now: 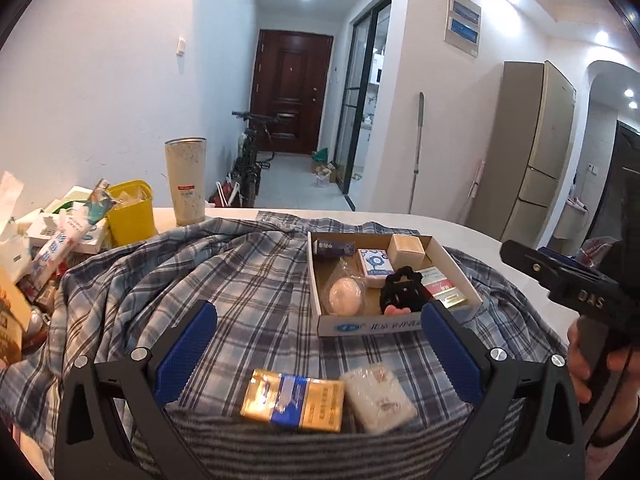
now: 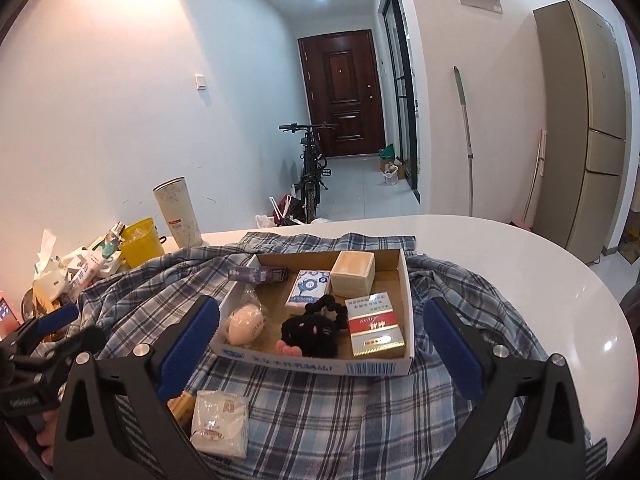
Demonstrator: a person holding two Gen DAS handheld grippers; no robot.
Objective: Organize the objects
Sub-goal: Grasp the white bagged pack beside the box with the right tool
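A shallow cardboard box (image 2: 406, 280) lies on a plaid shirt (image 2: 328, 412). It holds a red and white pack (image 2: 374, 330), a black plush hair tie (image 2: 314, 330), a pale egg in plastic wrap (image 2: 244, 324), a blue-flowered tissue pack (image 2: 308, 288), a beige cube (image 2: 354, 274) and a dark small box (image 2: 260, 274). My right gripper (image 2: 322, 306) hangs open above the box's near edge, holding nothing. My left gripper (image 1: 319, 312) is open too. Between its fingers, untouched, lie a gold and blue pack (image 1: 294, 404) and a white wrapped packet (image 1: 378, 398) on the shirt.
The shirt covers a white round table (image 2: 520, 248). At the far left stand a tall pale tumbler (image 1: 186, 182), a yellow tub (image 1: 132, 212) and a heap of packets and tissues (image 1: 52, 236). A hand holding the right gripper's handle (image 1: 580, 360) shows at the right edge.
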